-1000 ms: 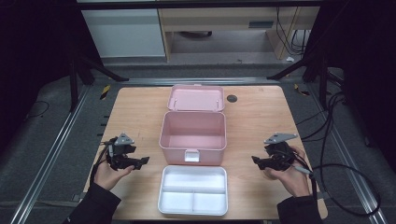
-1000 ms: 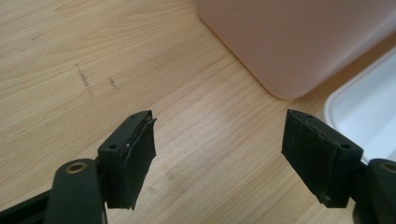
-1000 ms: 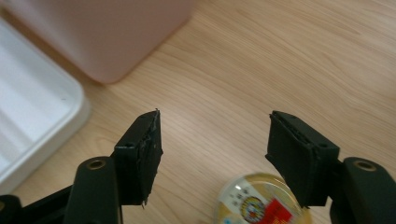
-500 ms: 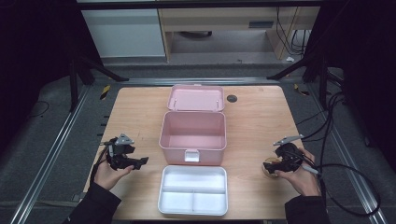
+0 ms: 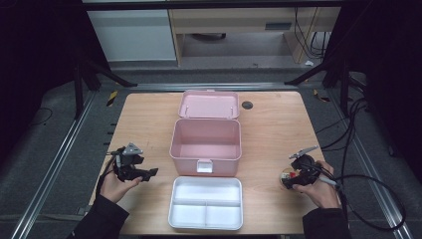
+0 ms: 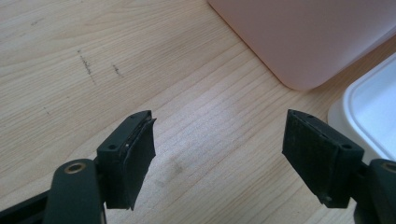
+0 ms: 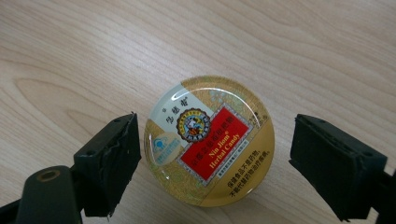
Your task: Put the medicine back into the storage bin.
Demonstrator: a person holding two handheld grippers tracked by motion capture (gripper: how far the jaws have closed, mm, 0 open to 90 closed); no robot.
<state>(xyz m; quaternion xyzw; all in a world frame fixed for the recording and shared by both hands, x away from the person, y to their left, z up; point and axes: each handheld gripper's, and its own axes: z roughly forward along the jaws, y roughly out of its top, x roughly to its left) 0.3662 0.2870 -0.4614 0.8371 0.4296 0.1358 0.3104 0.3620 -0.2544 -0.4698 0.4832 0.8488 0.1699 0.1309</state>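
High view first: light wooden table (image 5: 268, 129), with an open pink plastic box (image 5: 205, 146) at centre, lid (image 5: 209, 104) laid back flat toward 12 o'clock. White plastic divided tray (image 5: 206, 202) just beside the box at 6 o'clock, long axis running 9 to 3. Small black round disc (image 5: 247, 105) near the lid at 3 o'clock. Left gripper (image 5: 130, 168) held in a hand at 9 o'clock of the tray, jaws aimed toward 3 o'clock. Right gripper (image 5: 298, 172) held low at 3 o'clock of the tray, tipped down over a small round gold tin (image 5: 287, 175), black cables trailing off toward 3 o'clock.

Over to the left gripper view: left gripper (image 6: 219, 149) with jaws spread wide, nothing but bare wood grain between them. Rounded corner of the pink box (image 6: 308, 37) at 1 o'clock, edge of the white tray (image 6: 369, 105) at 3 o'clock.

Now the right gripper view: right gripper (image 7: 212, 158) with jaws parted wide, straddling the gold tin (image 7: 209, 147) lying flat on the table, lid up. Left pad just beside the rim, touching or not hard to say; right pad clearly apart. Being round, no long axis to the tin itself; red label band running from 7 up to 1 o'clock, the print rising the same way.
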